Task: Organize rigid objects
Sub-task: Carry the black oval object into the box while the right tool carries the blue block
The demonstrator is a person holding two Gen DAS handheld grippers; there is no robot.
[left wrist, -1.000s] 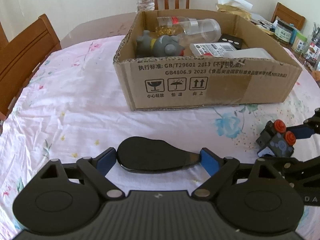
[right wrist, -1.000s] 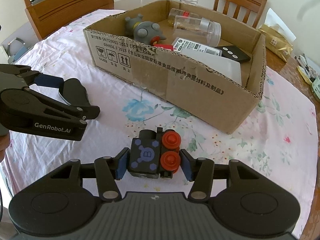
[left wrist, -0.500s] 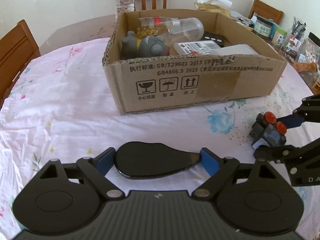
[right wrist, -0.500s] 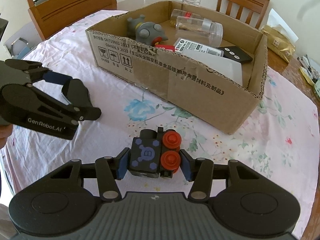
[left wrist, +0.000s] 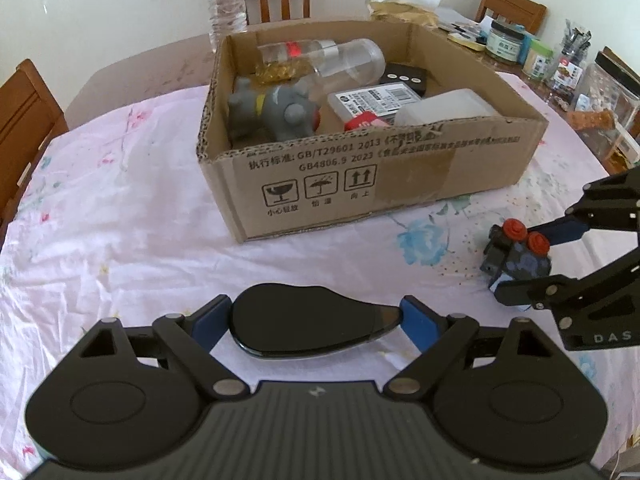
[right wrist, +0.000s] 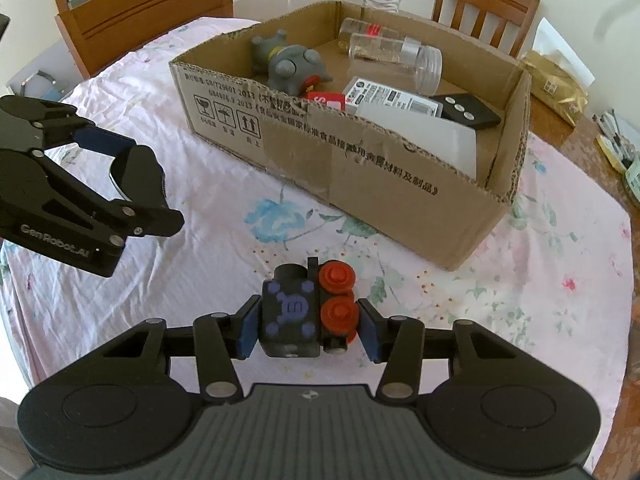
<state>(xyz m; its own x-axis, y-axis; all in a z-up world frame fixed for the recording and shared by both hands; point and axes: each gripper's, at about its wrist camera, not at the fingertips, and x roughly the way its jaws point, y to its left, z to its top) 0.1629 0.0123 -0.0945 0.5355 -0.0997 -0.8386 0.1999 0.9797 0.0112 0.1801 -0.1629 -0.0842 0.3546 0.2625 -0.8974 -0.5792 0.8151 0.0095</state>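
Since a second ago the left wrist view has swung so the cardboard box (left wrist: pixel 372 168) sits more central and its inside shows more fully; the right hand-held gripper has closed the last gap onto its toy.

Left wrist view: the left hand-held gripper (left wrist: pixel 316 324) is clamped on a flat black oval object (left wrist: pixel 308 326), one blue pad at each end, held above the flowered tablecloth (left wrist: pixel 120 216) on the table. The box stands beyond it, well apart. To the right, the right hand-held gripper (left wrist: pixel 520 256) grips the toy train (left wrist: pixel 514 258).

Right wrist view: the right hand-held gripper (right wrist: pixel 306 326) is clenched on the black toy train (right wrist: pixel 304 316), its pads pressing on the black body and the red wheels. The box (right wrist: pixel 360 152) lies ahead, holding a grey toy (right wrist: pixel 290 66) and a clear jar (right wrist: pixel 396 62). The left hand-held gripper (right wrist: pixel 136 184) hangs to the left with its black object (right wrist: pixel 138 176).
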